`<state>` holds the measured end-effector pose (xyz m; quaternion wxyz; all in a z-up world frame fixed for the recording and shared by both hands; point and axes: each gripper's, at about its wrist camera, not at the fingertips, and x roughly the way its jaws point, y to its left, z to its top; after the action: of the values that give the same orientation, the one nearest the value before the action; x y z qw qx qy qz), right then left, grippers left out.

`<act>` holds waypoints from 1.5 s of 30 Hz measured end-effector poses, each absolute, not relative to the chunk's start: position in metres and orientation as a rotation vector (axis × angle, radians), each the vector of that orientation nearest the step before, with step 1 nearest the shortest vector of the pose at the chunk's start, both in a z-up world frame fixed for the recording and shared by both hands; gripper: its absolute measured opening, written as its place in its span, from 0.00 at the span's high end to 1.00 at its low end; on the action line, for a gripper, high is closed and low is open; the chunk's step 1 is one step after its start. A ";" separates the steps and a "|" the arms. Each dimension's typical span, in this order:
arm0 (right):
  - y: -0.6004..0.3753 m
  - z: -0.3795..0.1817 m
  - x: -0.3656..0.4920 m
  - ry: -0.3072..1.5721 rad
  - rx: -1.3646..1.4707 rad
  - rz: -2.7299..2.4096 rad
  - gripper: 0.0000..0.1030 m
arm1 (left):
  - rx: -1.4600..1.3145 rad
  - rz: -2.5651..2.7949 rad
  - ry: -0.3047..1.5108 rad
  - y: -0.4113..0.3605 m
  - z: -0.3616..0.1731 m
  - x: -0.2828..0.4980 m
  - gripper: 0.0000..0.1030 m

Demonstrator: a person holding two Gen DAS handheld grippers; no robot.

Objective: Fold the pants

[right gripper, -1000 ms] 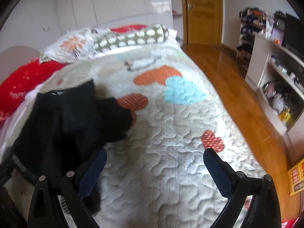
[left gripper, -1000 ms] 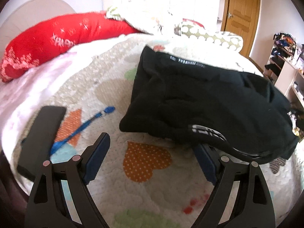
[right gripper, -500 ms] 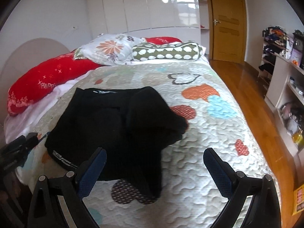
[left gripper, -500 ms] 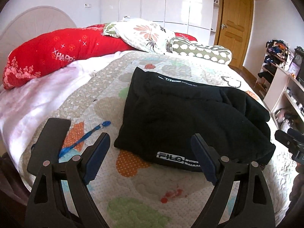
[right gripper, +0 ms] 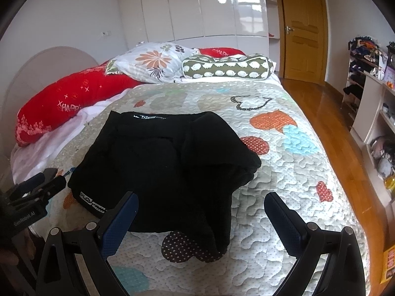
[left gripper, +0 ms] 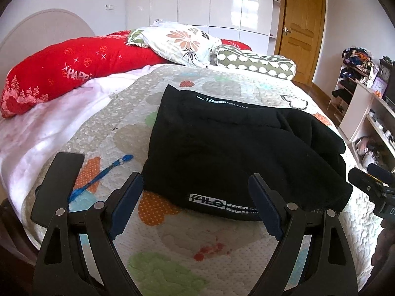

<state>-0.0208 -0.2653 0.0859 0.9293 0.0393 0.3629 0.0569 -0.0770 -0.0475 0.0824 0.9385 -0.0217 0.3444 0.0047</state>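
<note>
The black pants (left gripper: 237, 153) lie folded into a thick, rough bundle on the heart-patterned quilt (left gripper: 172, 244), just beyond the tips of both grippers. The white-lettered waistband strip runs along the near edge, straight ahead between the left gripper's (left gripper: 195, 204) fingers, and a second printed band sits on the far edge. In the right wrist view the bundle (right gripper: 167, 162) spreads ahead of the right gripper's (right gripper: 201, 215) left finger (right gripper: 118, 222), with a loose flap of dark fabric trailing down between the two fingers over a brown dotted heart; the right finger (right gripper: 284, 222) sits over bare quilt.

Both grippers stand wide open, holding nothing, and neither touches the cloth.

To the left of the left gripper's left finger (left gripper: 126, 204) a blue lanyard (left gripper: 98, 177) lies on the quilt, and further left a flat black slab-like object (left gripper: 58, 187) that I cannot identify rests near the bed's edge. Past the pants, at the head of the bed, there is a long red pillow (left gripper: 71, 71), a floral pillow (left gripper: 182, 42) and a green bolster with white shapes (left gripper: 256, 61). Beyond them stand white wardrobe doors (right gripper: 202, 7) and a wooden door (right gripper: 303, 27). Off to the right of the right gripper, wooden flooring (right gripper: 328, 113) leads to cluttered shelves (right gripper: 370, 79).
</note>
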 end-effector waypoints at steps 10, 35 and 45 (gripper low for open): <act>-0.269 0.082 -0.020 0.760 0.095 0.113 0.01 | -0.043 0.007 0.715 -0.049 0.078 -0.074 0.15; -0.338 0.061 -0.001 0.794 0.256 0.021 0.01 | -0.311 0.012 0.845 0.006 0.033 -0.062 0.15; -0.334 0.037 0.085 0.840 0.299 0.176 0.61 | -0.270 0.008 0.881 -0.008 0.021 -0.042 0.15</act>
<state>0.0852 -0.3337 0.0370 0.8985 0.1443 0.4059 0.0849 -0.0422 -0.0076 0.0212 0.8958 -0.1304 0.4249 0.0039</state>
